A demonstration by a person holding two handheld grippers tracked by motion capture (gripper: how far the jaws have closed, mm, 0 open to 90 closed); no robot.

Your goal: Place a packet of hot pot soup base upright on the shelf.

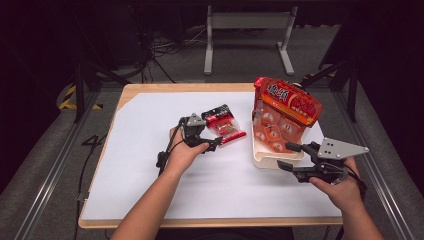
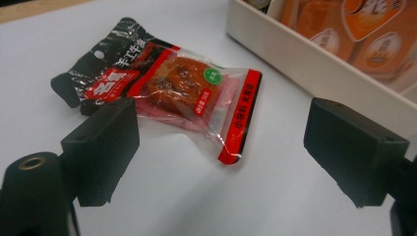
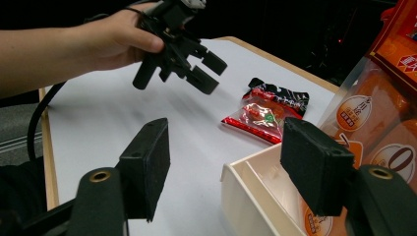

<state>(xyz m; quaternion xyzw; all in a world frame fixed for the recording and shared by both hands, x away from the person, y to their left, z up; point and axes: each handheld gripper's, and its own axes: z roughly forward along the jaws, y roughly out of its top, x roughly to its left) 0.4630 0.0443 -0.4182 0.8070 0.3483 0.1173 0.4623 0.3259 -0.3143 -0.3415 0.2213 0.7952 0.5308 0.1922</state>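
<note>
Left hand-held gripper (image 2: 221, 152) gapes wide — apparently just above the snack packet (image 2: 167, 88), gripping nothing.

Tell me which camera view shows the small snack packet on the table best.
The left gripper view: the snack packet lies close ahead of the open left gripper, with its print and contents plain. The high view shows it small, and the right gripper view shows it farther off, at a slant.
</note>
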